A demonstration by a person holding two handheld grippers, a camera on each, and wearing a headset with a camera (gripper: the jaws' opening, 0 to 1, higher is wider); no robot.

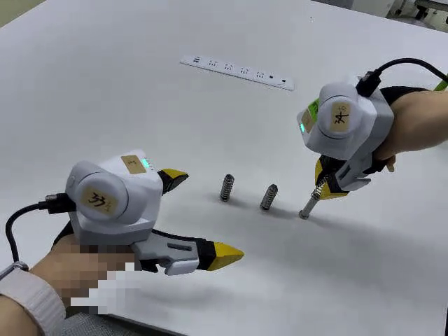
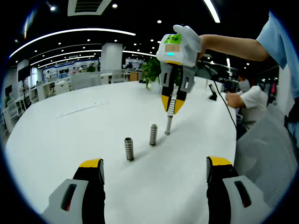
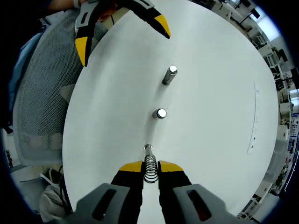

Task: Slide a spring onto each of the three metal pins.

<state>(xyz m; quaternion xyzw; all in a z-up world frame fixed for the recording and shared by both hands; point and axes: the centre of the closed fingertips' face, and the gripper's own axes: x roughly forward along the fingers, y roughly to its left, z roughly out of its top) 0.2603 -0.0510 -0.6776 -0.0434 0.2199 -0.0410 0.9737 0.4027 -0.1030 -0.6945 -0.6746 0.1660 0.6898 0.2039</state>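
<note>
Spring (image 3: 149, 171) in right tool (image 3: 150, 166), on pin (image 3: 148, 149)

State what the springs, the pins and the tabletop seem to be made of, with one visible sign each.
The springs: likely steel wire; grey coils with dull glints. The pins: metal, probably polished steel; their flat tops shine. The tabletop: smooth matt white, perhaps laminate; the look leaves it open.

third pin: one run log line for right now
right gripper shut on spring | spring on upper part of third pin, lower shaft bare | other two pins carry springs | left gripper open, idle
</note>
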